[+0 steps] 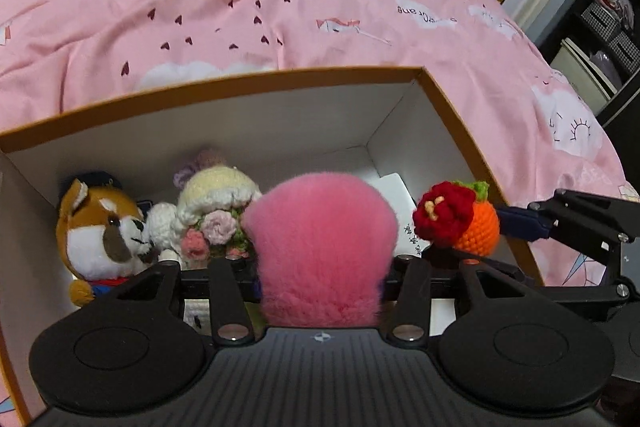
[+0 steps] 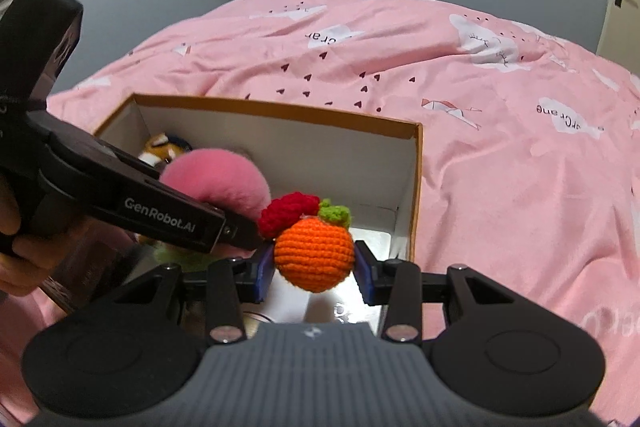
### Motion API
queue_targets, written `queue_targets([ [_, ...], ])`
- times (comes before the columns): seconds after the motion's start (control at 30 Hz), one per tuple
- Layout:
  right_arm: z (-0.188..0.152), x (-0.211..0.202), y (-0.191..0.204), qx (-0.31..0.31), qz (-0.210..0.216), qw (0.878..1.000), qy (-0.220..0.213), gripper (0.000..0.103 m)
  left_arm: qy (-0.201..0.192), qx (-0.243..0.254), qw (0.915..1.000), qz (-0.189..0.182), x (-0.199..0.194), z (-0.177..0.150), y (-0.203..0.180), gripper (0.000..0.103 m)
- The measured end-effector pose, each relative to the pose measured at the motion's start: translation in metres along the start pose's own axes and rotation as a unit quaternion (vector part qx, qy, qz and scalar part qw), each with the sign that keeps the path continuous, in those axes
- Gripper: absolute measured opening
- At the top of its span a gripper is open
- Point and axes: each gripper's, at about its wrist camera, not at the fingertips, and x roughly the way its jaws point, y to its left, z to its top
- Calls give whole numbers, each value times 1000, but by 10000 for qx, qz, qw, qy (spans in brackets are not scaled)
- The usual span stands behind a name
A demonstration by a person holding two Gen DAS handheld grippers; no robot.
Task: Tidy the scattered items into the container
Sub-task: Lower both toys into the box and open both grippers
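Over the open box (image 1: 240, 87), on the pink bedspread (image 1: 280, 7): two loads side by side. Between the fingers of the left gripper (image 1: 320, 285), a pink pompom (image 1: 320, 227). Hangs straight ahead of the jaws, above the middle of the box floor. Round, so no long axis to align. Just to the right of it, almost touching, a crochet orange (image 2: 314, 253) with a red flower and a green leaf on top, carried by the right gripper (image 2: 314, 269). Hangs close to the right wall of the box, inside the rim as far as the right wrist view tells.

Lower in the box, already put away: fox plush (image 1: 96, 227), crochet doll (image 1: 216, 195) with small flowers, white card (image 1: 394, 195).

Left jaws: about half spread, pads nearly buried in fur. Squeeze the fur narrower than the free part above, so judged as a soft pinch on the pompom, maybe a loose one. Right jaws: partly spread as well, blue pads pressed on both sides of the orange. Pinch it firmly, with the flower turned up and toward the left gripper.

For the coming move, only one relation of importance: box interior directly under both loads. Needs probably no more travel, only letting go. Looks a little more ready on the left side, deeper over the box. Possible trouble: pompom brushing the flower on the way down, or orange landing on the card and rolling.
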Motion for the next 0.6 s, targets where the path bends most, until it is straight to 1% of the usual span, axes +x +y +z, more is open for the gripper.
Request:
queue_targets([
  [0.1, -1, 4, 0, -159, -62, 9998, 85, 44, 44, -120, 9999, -112, 2, 0, 3, 56],
  [0.23, -2, 7, 2, -325, -61, 9993, 182, 44, 31, -157, 9998, -118, 1, -1, 4, 57],
  [0.33, 1, 9, 2, -424, -109, 9988, 199, 44, -50, -132, 9999, -98, -5, -1, 3, 60],
  [0.47, 7, 11, 1, -497, -140, 9985, 186, 44, -222, -153, 9996, -68, -17, -1, 5, 61],
  [0.6, 13, 14, 3, -606, -158, 9979, 158, 44, -579, -387, 9973, 221, -38, -9, 13, 61],
])
